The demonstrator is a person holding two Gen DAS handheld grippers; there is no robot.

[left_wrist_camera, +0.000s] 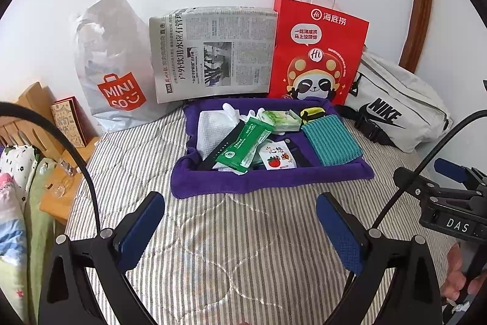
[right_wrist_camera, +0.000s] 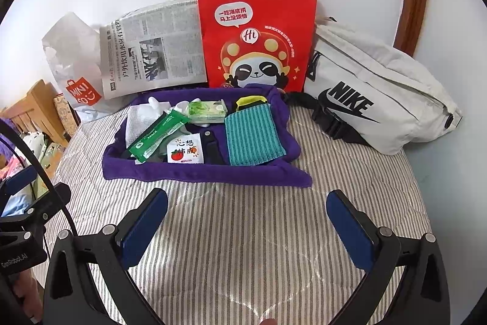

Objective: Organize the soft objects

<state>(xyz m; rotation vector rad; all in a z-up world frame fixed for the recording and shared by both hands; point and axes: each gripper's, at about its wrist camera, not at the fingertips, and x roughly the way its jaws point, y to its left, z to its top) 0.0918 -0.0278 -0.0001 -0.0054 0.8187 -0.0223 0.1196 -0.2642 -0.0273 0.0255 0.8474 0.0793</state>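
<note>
Both claws, left claw (left_wrist_camera: 240, 229) and right claw (right_wrist_camera: 246, 226), gape wide, empty; one purple tray (right_wrist_camera: 194, 171), two green packets (right_wrist_camera: 158, 133)

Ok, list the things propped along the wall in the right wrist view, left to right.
Miniso plastic bag → newspaper → red paper bag → white Nike bag.
</note>
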